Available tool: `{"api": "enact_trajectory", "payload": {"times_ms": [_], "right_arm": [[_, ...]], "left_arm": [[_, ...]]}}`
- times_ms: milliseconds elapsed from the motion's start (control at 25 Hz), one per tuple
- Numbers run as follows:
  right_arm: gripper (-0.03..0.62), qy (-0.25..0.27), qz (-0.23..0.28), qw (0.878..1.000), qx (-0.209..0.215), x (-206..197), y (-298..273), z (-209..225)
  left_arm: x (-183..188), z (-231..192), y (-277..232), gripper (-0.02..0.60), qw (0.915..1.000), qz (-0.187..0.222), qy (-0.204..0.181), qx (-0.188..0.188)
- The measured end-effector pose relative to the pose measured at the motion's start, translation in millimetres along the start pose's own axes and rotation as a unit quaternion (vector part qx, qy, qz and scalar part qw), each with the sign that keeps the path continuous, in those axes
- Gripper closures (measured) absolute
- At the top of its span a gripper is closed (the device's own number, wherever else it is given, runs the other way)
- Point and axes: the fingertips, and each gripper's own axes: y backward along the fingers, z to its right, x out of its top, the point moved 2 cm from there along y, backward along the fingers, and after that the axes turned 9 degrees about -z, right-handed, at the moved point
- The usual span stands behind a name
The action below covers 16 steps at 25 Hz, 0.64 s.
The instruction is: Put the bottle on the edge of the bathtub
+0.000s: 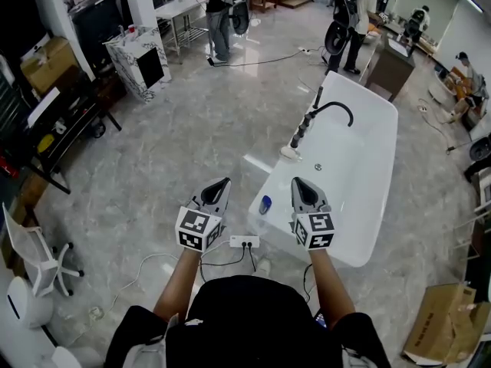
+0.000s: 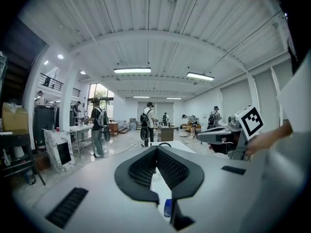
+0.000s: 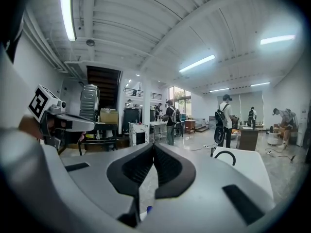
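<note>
Nearest, left gripper [image 1: 224, 182] and right gripper [image 1: 298, 182], side by side, roughly level: both sets of jaws pressed together tip to tip, gripping nothing. Just beyond, between the two, small blue bottle [image 1: 265, 204]: upright on the near left corner of the white bathtub [image 1: 349, 255], seemingly on the rim itself, close to its outer side. Looks like placement done, or all but. From here, draw the grippers away straight and high, never sweeping sideways across that corner. Narrow, upright, right by the drop to the floor [image 1: 192, 136]: easily tipped. For any reseating, open wide first, approach from the side, grip low, shift inward onto the flat of the rim. Farther along, black faucet [image 1: 331, 110], well apart.
</note>
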Motion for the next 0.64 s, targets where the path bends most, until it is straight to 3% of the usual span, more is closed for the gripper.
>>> {"api": "enact_trajectory", "payload": {"times_ms": [640], "right_arm": [[0.569,-0.005,-0.006,1.000,-0.001,-5,-4,13]], "left_arm": [[2,7,-15,0.568,1.0000,-0.005,0.005,-0.003]]}}
